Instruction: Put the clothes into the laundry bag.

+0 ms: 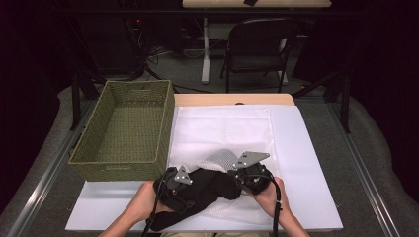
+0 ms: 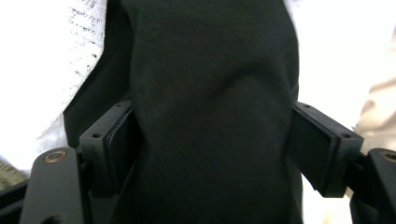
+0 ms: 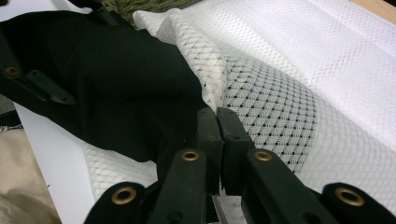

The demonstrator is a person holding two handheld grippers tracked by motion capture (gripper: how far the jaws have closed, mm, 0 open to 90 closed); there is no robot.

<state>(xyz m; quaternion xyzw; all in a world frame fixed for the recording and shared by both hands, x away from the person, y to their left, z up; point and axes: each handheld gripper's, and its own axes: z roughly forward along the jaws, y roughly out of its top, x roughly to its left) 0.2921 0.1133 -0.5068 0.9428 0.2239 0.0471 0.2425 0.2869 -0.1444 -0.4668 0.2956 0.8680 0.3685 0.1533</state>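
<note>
Right now you are working at the near edge of the table [image 1: 306, 148], with both grippers close together over a black cloth [image 1: 207, 190] that is lying partly on a white mesh bag [image 1: 222, 133]. Your left gripper [image 2: 212, 140] is standing with its jaws wide apart, one on each side of a thick fold of the cloth; the fabric is filling the gap between them, and the pads are sitting right at its edges, though you cannot tell whether they are pressing on it. Your right gripper [image 3: 218, 126] is holding its jaws fully together, and they are pinching at the seam where the cloth is meeting a raised flap of the bag; you cannot tell exactly which layer is caught between the tips. In the high view the cloth is stretching from your left hand [image 1: 141, 202] up toward your right hand [image 1: 269, 195], with its lower end trailing toward the table's front edge. A green woven basket [image 1: 163, 143] is sitting to the left, just beside the bag.
</note>
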